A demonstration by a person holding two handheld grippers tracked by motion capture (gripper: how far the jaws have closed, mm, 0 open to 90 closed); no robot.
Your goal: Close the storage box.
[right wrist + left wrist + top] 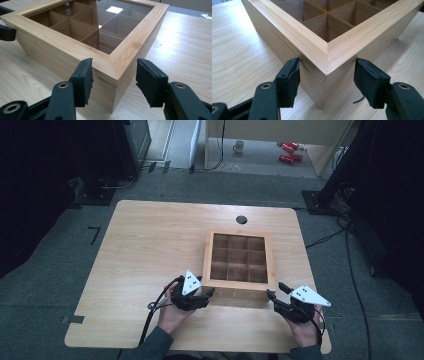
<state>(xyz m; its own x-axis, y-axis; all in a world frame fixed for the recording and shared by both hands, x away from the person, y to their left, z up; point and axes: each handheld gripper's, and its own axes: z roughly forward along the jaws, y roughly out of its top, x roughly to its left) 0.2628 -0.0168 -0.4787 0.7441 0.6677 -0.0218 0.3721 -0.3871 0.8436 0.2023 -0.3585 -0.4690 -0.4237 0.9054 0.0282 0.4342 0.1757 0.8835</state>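
A square wooden box with a glass-paned lid and a grid of compartments rests on the right half of the table. My left gripper is at the box's near left corner. In the left gripper view this gripper is open, its pads on either side of the corner of the box, at the level of the lid seam. My right gripper is at the near right corner. In the right gripper view it stands open astride that corner of the box. The lid is down.
The light wooden table has a round black cable hole just behind the box. On the floor beyond the table are a mug and red objects. Dark stands flank the table on both sides.
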